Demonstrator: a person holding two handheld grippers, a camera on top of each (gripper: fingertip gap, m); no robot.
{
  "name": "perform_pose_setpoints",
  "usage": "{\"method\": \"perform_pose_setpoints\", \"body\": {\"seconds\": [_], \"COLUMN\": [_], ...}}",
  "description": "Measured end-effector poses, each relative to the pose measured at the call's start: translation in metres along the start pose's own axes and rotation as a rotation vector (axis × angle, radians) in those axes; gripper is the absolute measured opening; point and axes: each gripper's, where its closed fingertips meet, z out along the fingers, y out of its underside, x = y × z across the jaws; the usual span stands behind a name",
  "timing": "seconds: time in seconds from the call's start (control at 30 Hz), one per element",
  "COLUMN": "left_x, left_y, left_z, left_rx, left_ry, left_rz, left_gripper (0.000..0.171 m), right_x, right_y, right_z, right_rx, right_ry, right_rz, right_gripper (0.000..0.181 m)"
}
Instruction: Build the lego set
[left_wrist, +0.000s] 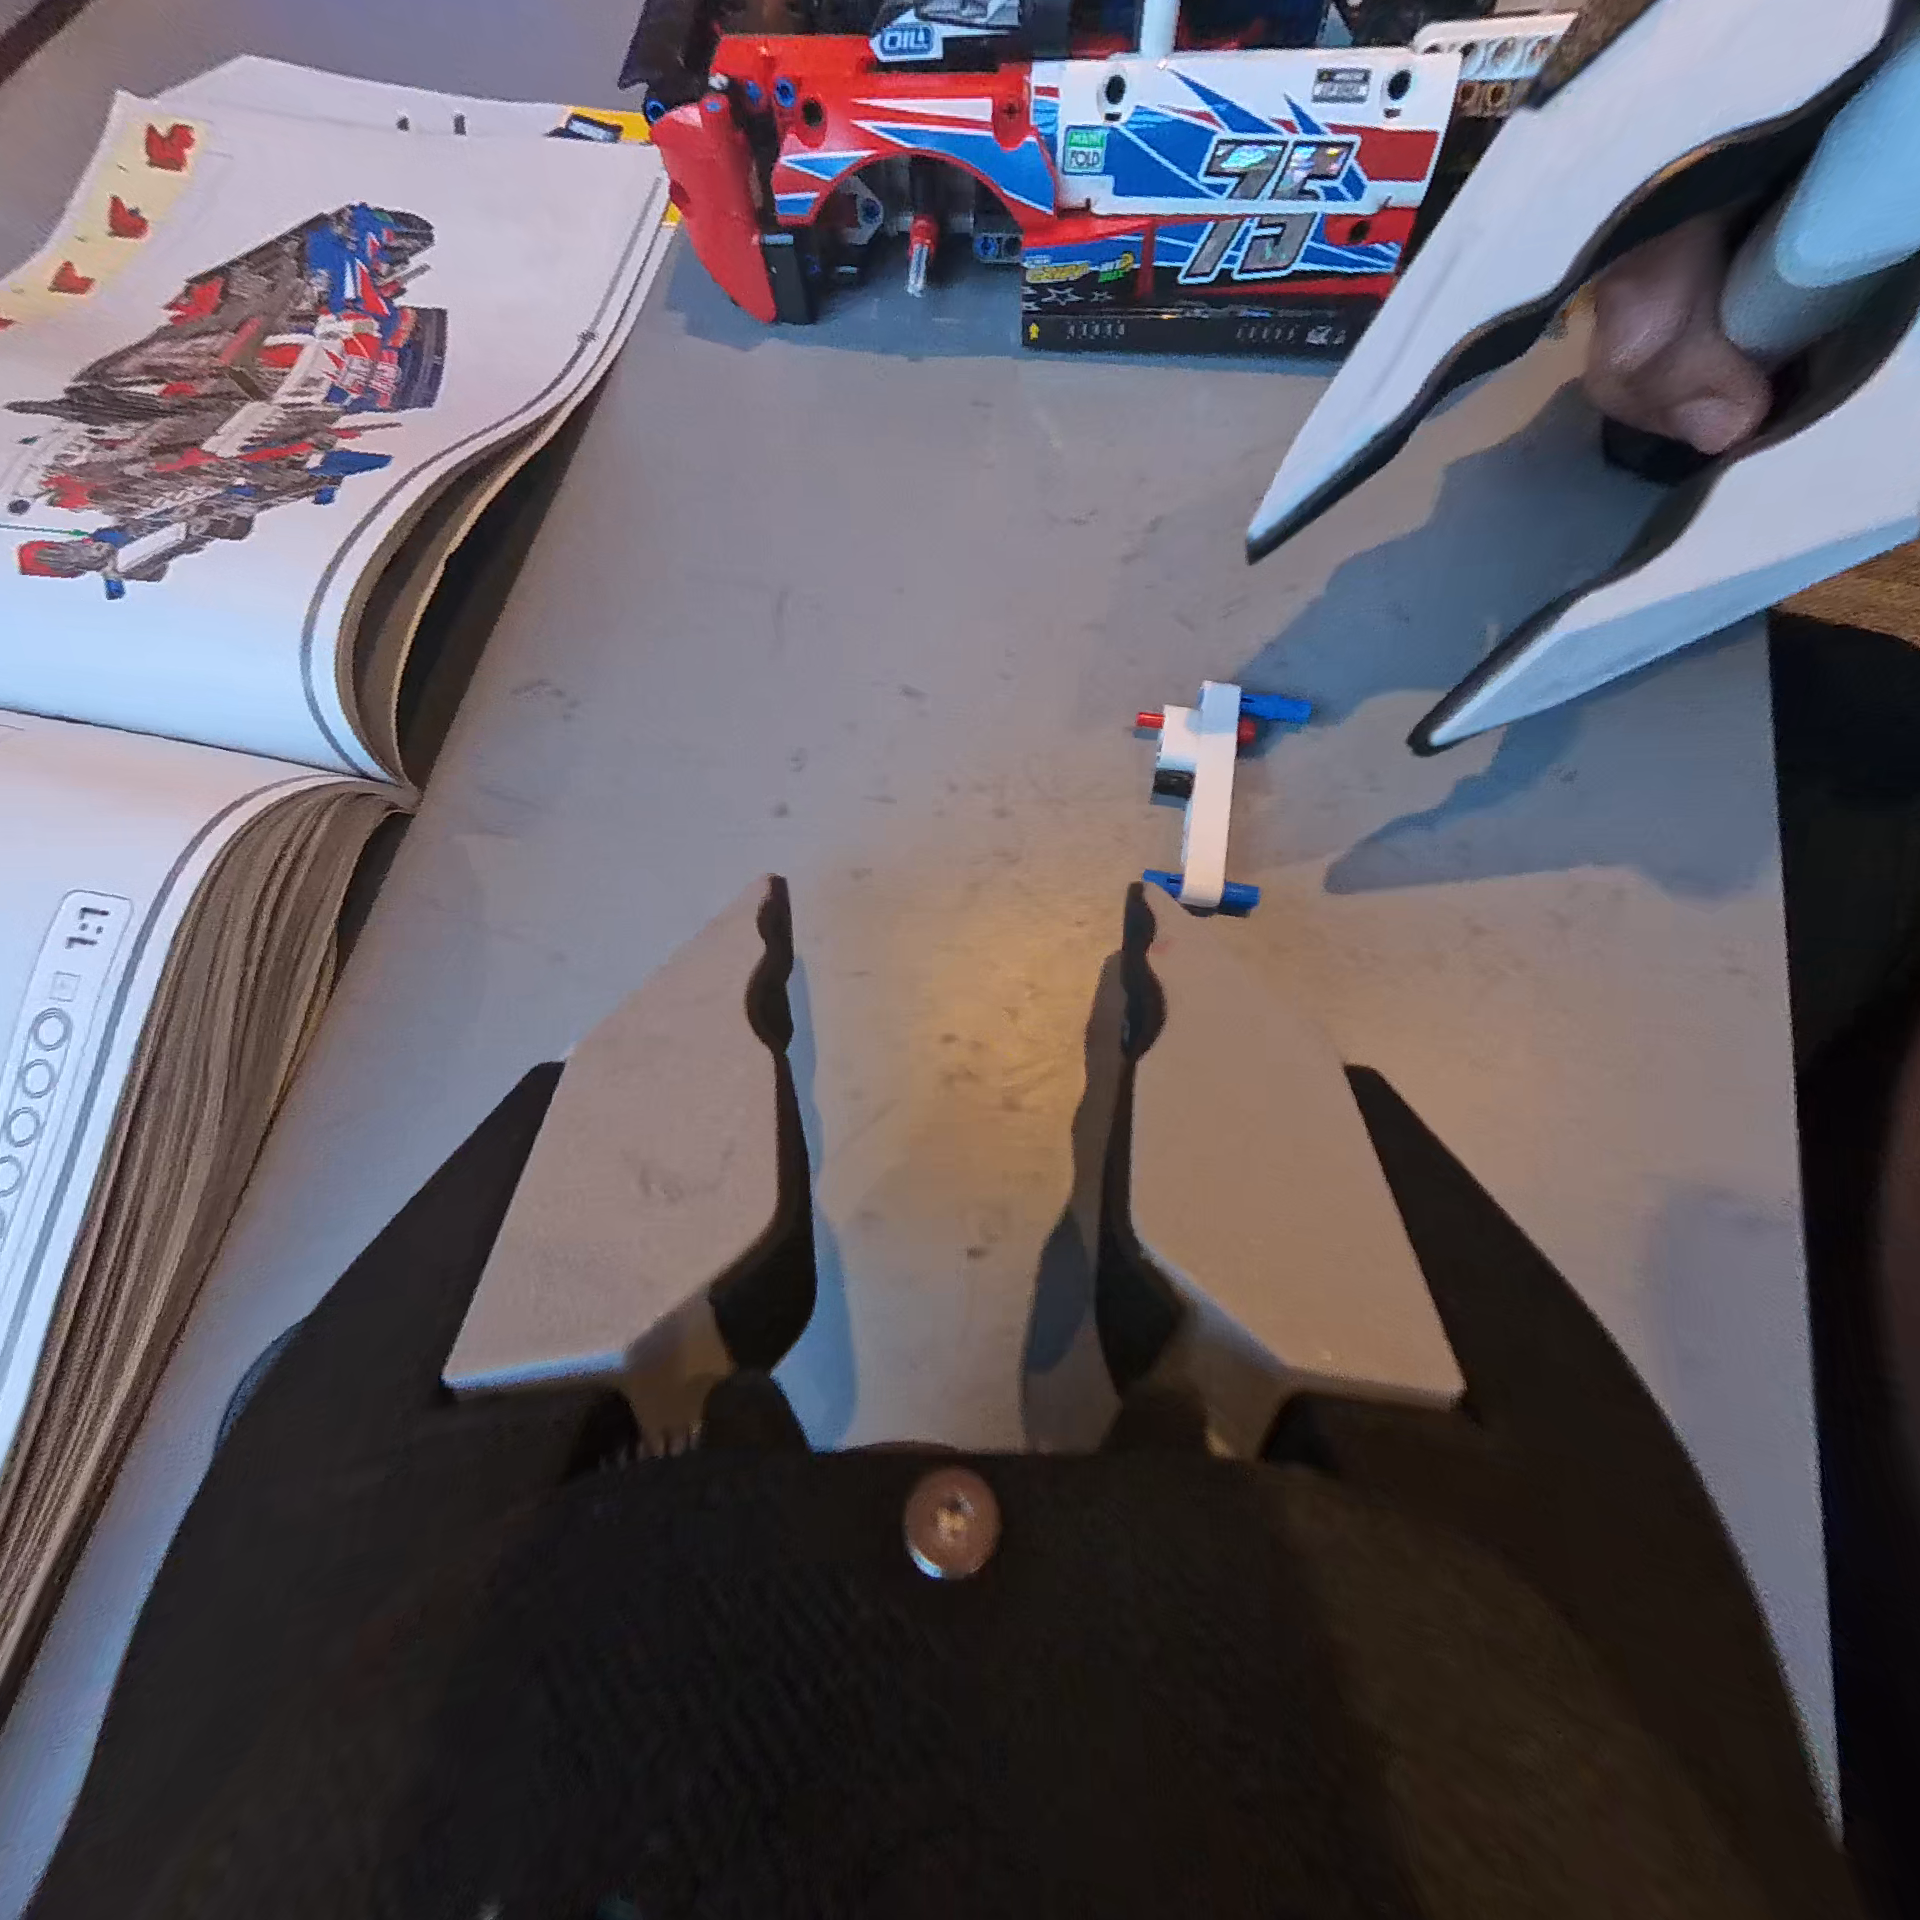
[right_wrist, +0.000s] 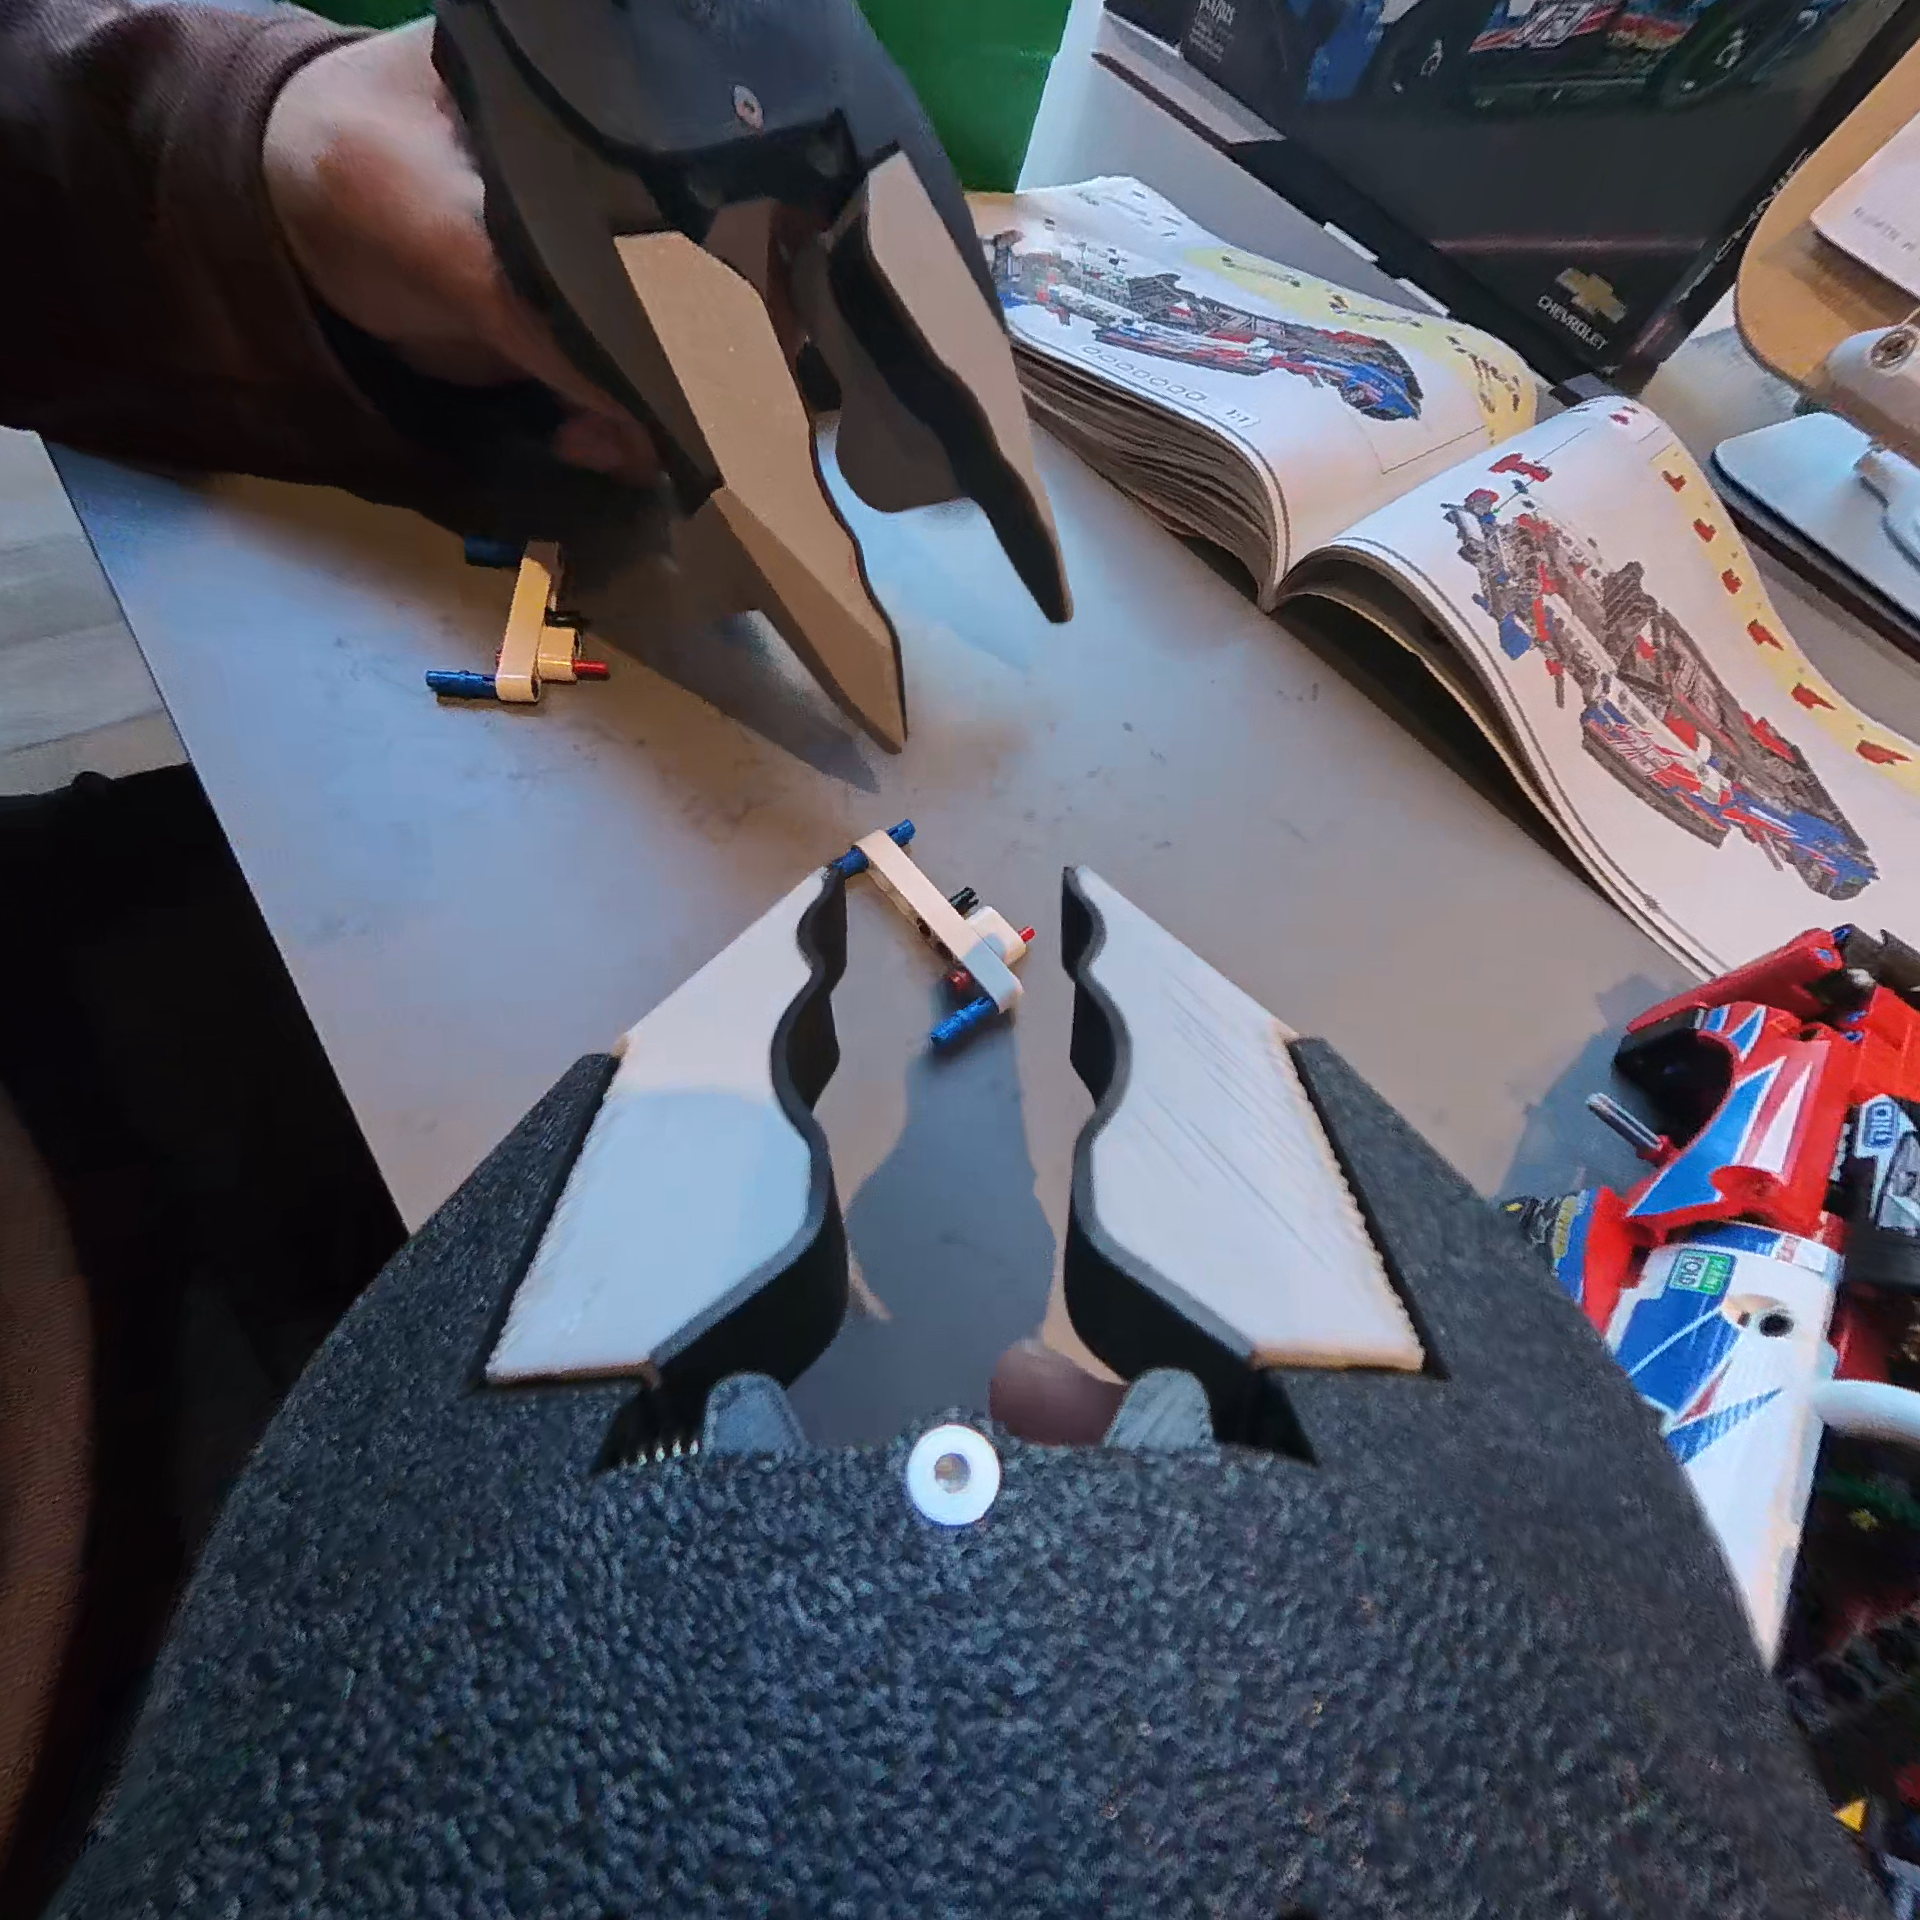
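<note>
A small white beam assembly (left_wrist: 1205, 790) with blue, red and black pins lies on the grey table (left_wrist: 883, 623). My left gripper (left_wrist: 956, 904) is open and empty, its right fingertip just left of the assembly. My right gripper (left_wrist: 1340, 639) is open and empty, hovering to the assembly's upper right. In the right wrist view the same assembly (right_wrist: 945, 925) lies on the table between the tips of my right gripper (right_wrist: 951, 883). A second, similar assembly (right_wrist: 530, 634) lies under the hand holding the left gripper (right_wrist: 977, 675). The red, white and blue race car model (left_wrist: 1039, 187) stands at the far edge.
An open instruction book (left_wrist: 260, 416) lies along the left side; it also shows in the right wrist view (right_wrist: 1455, 520). The car model (right_wrist: 1766, 1195) sits at the right there, with a dark product box (right_wrist: 1507, 125) behind. The table edge (left_wrist: 1777, 935) runs close on the right.
</note>
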Motion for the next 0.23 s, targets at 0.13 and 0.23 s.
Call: {"method": "perform_pose_setpoints", "body": {"seconds": [0.13,0.23], "left_x": [-0.0065,-0.0101], "left_y": [0.0005,0.0013], "left_z": [-0.0022,-0.0029], "left_rx": [0.002,0.001], "left_ry": [-0.030,-0.047], "left_rz": [0.004,0.008], "left_gripper": [0.059,0.057], "right_x": [-0.0002,-0.0051], "right_y": [0.0009,0.0008], "right_z": [0.0002,0.0003], "right_rx": [-0.007,-0.012], "right_ry": [0.029,0.032], "right_rz": [-0.028,-0.059], "right_gripper": [0.040,0.039]}}
